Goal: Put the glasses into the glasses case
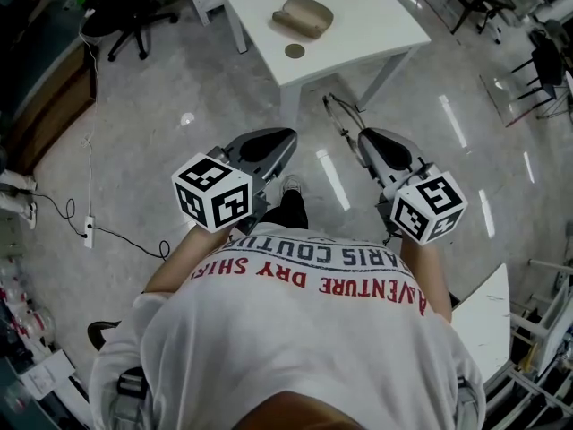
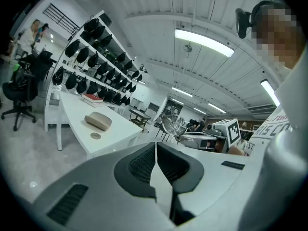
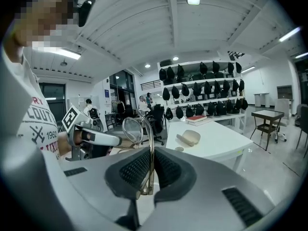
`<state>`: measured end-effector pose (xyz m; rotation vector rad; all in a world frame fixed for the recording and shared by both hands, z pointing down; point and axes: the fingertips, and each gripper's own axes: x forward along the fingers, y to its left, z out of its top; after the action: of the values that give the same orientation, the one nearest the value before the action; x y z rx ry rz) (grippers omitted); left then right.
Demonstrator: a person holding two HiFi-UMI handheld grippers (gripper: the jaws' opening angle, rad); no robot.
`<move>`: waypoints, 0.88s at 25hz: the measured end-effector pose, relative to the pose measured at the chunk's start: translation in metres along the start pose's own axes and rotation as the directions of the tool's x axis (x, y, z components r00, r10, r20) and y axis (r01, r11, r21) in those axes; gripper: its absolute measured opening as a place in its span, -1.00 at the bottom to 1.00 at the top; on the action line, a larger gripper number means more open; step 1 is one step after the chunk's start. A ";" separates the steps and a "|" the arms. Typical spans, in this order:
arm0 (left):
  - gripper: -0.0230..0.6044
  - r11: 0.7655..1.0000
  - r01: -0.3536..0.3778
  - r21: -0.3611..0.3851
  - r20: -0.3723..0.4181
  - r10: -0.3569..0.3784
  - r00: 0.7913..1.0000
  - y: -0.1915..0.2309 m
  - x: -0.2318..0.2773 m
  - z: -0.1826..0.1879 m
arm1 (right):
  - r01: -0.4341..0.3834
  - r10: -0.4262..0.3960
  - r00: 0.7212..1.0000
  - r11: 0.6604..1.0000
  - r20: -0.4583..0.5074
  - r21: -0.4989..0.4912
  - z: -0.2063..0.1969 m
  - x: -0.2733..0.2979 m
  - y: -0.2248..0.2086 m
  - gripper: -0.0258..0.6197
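The wire-framed glasses stick out ahead of my right gripper, which is shut on one temple arm. In the head view they hang over the floor, just short of the white table. On that table lies the beige glasses case, closed, with a small round disc beside it. My left gripper is level with my right gripper; its jaws are shut with nothing between them. From the left gripper view the case lies ahead to the left and the glasses to the right.
Grey polished floor lies between me and the table's near corner. A black office chair stands at the far left, and a cable runs across the floor. Shelves of dark bags stand behind the table. Another white surface is at my right.
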<state>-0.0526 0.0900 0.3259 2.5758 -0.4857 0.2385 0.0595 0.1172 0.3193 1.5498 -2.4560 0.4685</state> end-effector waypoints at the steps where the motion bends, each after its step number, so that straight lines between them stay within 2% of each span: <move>1: -0.82 1.000 -0.002 -0.007 -0.003 0.002 1.000 0.008 0.006 0.005 | 0.000 0.000 1.000 1.000 -0.005 0.004 0.003 0.007 -0.006 -0.81; 12: -0.82 0.999 0.000 -0.052 -0.034 -0.002 0.999 0.085 0.078 0.052 | -0.009 0.010 0.998 1.000 -0.060 0.021 0.030 0.087 -0.083 -0.81; 22: -0.82 0.996 -0.046 -0.075 -0.034 0.043 0.999 0.161 0.114 0.093 | -0.046 0.047 0.995 0.999 -0.085 0.017 0.049 0.167 -0.133 -0.81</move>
<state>-0.0027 -0.1211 0.3477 2.4861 -0.5307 0.2711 0.1081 -0.0940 0.3504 1.4491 -2.4337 0.5507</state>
